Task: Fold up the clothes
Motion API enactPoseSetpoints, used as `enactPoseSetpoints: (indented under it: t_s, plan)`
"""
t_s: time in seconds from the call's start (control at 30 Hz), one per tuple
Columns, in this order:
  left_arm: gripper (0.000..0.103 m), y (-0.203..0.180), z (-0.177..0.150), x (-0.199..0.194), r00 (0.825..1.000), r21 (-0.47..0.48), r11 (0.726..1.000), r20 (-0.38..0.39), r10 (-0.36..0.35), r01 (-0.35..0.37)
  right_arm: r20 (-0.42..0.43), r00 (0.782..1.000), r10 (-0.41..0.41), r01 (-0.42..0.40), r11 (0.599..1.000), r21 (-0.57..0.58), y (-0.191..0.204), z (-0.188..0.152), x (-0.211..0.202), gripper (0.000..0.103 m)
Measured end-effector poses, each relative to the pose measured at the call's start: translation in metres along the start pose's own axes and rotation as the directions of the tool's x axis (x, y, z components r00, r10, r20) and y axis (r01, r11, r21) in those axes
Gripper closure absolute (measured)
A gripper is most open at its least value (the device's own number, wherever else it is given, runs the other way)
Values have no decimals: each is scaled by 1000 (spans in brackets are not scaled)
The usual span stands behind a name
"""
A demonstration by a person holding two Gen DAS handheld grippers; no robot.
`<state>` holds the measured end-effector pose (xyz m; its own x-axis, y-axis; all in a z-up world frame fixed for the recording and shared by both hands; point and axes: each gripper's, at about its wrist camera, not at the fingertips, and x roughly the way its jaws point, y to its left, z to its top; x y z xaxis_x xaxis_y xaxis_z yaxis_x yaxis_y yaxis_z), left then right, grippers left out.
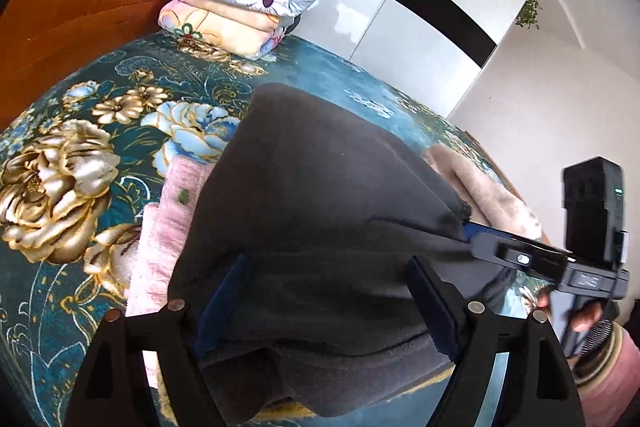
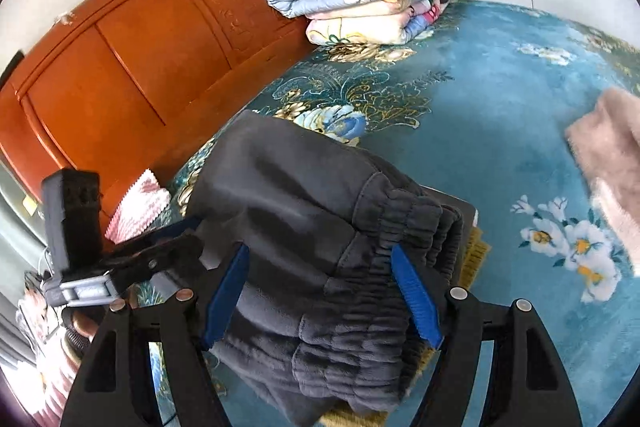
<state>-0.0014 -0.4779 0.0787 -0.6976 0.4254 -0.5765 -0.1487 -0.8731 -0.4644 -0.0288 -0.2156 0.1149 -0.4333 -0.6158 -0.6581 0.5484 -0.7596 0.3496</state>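
Trousers (image 2: 304, 227) of dark grey lie between both spread grippers; right gripper (image 2: 320, 291) straddles the waistband, left gripper (image 1: 320, 307) beside it, pinching nothing.

Right of the dark grey garment (image 2: 320, 227), bare bedspread (image 2: 480, 107) lay free up to the beige fleece (image 2: 608, 155); left, the headboard (image 2: 140, 67) closed passage.
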Motion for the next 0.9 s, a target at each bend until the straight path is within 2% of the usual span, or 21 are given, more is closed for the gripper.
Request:
enactPoseSetpoints:
  t_s: [0.1, 0.17, 0.27, 0.37, 0.47, 0.6, 0.63, 0.7, 0.73, 0.77, 0.9]
  plan:
    - [18, 2, -6, -16, 998, -44, 999, 57, 13, -10, 97, 995, 2, 1, 999, -34, 7, -16, -38, 29]
    - [18, -6, -16, -32, 992, -39, 998, 116, 57, -52, 175, 985, 3, 8, 998, -59, 9, -32, -64, 27]
    - [18, -28, -41, -47, 967, 7, 988, 207, 148, -152, 227, 973, -35, 49, 997, -55, 3, -57, -78, 27]
    - [13, -49, -76, -52, 935, 13, 970, 268, 231, -243, 218, 974, -56, 69, 996, -50, -5, -80, -69, 27]
    - [9, -62, -110, -43, 914, -19, 953, 277, 295, -302, 202, 976, -79, 91, 995, -48, -12, -102, -57, 27]
    - [0, -69, -134, -14, 907, -102, 933, 218, 361, -346, 153, 982, -108, 113, 993, -24, -25, -118, -39, 27]
    - [0, -71, -138, -6, 898, -108, 922, 210, 386, -371, 149, 982, -113, 117, 993, -17, -28, -120, -35, 27]
    - [0, -77, -142, 8, 870, -122, 892, 199, 451, -435, 150, 980, -129, 135, 991, -28, -30, -124, -31, 25]
    - [0, -80, -143, 12, 853, -137, 876, 201, 482, -463, 151, 979, -137, 144, 989, -34, -31, -126, -29, 17]
    - [0, -81, -144, 15, 842, -154, 867, 208, 498, -475, 153, 977, -145, 154, 987, -50, -32, -129, -26, 12]
    - [0, -85, -150, 17, 808, -214, 843, 245, 535, -494, 168, 972, -162, 176, 982, -75, -35, -136, -15, 12]
